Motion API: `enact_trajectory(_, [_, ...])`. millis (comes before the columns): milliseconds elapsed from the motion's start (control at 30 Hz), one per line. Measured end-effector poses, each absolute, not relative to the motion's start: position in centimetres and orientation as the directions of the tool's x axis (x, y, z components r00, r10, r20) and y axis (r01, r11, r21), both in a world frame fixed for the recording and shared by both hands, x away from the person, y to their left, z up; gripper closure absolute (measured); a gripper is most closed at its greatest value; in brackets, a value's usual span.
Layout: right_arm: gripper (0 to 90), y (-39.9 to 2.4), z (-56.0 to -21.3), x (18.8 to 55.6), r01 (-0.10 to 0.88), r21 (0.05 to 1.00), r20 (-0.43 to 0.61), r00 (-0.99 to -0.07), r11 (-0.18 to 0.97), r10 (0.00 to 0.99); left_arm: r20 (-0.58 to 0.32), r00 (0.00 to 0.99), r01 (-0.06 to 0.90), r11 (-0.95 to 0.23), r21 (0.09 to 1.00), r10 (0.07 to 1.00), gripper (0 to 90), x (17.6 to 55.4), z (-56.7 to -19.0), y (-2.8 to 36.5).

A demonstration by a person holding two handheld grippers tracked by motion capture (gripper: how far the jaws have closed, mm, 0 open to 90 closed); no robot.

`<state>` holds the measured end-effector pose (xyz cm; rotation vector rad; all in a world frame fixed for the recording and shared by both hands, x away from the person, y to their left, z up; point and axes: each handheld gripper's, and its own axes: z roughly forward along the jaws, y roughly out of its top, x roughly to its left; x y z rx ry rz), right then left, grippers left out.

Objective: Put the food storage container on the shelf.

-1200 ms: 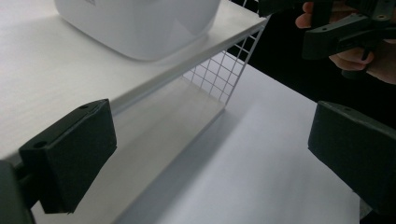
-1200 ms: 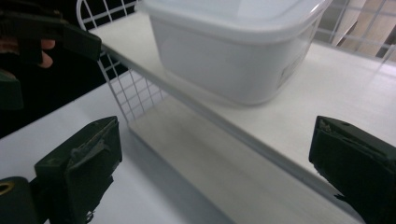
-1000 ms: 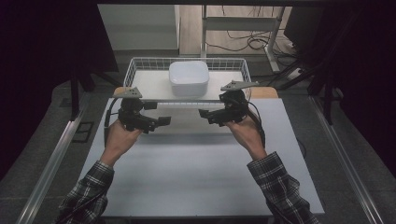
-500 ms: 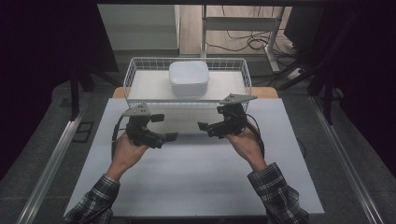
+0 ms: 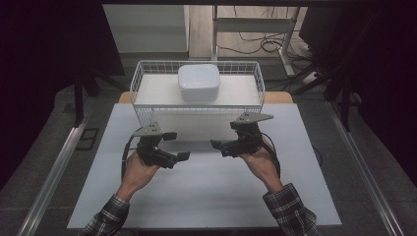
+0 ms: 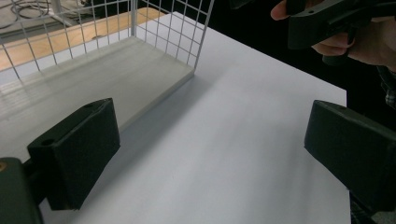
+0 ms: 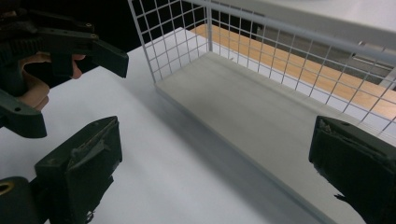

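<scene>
1. On the white table (image 5: 206,196), both grippers have been pulled back toward the person since the earlier frame.
2. The left gripper (image 5: 174,146) and right gripper (image 5: 220,144) are held wide open, empty.
3. Beyond the fingertips, the white lidded box (image 5: 198,82) is seen inside the wire basket (image 5: 196,113), well apart.
</scene>
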<state>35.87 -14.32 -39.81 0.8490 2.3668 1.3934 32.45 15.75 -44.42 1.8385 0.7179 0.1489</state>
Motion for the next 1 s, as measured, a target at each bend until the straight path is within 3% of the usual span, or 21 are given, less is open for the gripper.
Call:
enact_trajectory(600, [2.7,-14.8,-43.1,33.4,0.284,0.839,-0.035,-0.823,0.464,0.567,-0.204,0.802,0.404,-0.259,0.877,0.562,6.7,30.6,-47.6,14.9])
enact_trajectory(1000, [2.7,-15.6,-44.9,32.4,0.322,0.829,0.005,-0.822,0.458,0.570,-0.196,0.803,0.401,-0.267,0.876,0.562,6.1,29.0,-48.5,14.9])
